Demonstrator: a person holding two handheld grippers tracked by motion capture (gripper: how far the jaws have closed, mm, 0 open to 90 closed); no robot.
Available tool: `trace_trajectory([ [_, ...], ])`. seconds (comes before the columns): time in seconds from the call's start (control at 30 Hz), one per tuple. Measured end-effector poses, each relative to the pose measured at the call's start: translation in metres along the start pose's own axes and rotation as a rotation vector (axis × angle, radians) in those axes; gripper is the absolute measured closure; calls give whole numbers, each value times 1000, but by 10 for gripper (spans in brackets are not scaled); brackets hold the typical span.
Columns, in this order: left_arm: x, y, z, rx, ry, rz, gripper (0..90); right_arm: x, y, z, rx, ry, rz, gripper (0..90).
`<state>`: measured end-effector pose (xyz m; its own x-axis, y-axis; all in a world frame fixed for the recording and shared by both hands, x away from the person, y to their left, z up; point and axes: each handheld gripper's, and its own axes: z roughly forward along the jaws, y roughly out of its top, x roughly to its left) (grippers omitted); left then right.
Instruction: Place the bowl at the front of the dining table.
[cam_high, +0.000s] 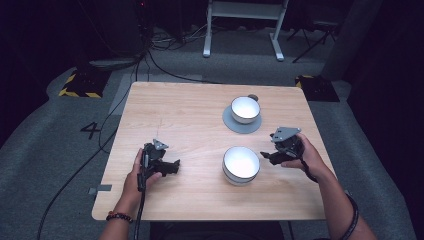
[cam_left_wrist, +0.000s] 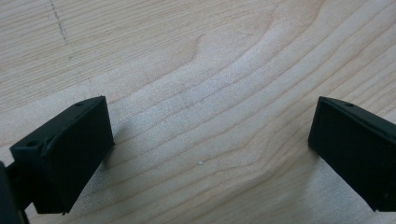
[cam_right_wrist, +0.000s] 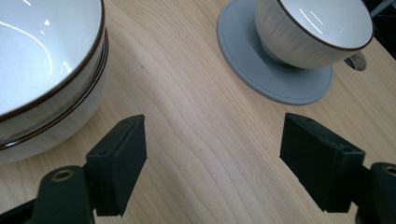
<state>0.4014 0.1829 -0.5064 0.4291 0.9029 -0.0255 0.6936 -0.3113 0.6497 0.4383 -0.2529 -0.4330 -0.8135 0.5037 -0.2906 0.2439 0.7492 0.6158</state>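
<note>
The right gripper (cam_high: 266, 155) hovers at about 3 o'clock of the stacked bowls (cam_high: 241, 165), just beside them, its jaws spread wide with nothing between; in the right gripper view the bowls (cam_right_wrist: 46, 74) lie at its 10 o'clock. The left gripper (cam_high: 172, 166) rests low over bare table (cam_high: 190, 115) at the bowls' 9 o'clock, well apart from them, its jaws equally wide and empty. This looks like the approach stage: the next move probably calls for the right gripper to swing toward the bowl rim and pinch it. At 12 o'clock from the bowls a cup (cam_high: 245, 109) sits on a grey saucer (cam_high: 231, 122). The cup's handle is mostly hidden, and how many bowls are stacked is hard to tell.
</note>
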Motion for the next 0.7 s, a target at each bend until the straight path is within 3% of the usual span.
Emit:
trace_trajectory([
  [0.7, 0, 0, 0, 0, 0, -1, 0, 4, -25, -6, 24, -30, 23, 227],
])
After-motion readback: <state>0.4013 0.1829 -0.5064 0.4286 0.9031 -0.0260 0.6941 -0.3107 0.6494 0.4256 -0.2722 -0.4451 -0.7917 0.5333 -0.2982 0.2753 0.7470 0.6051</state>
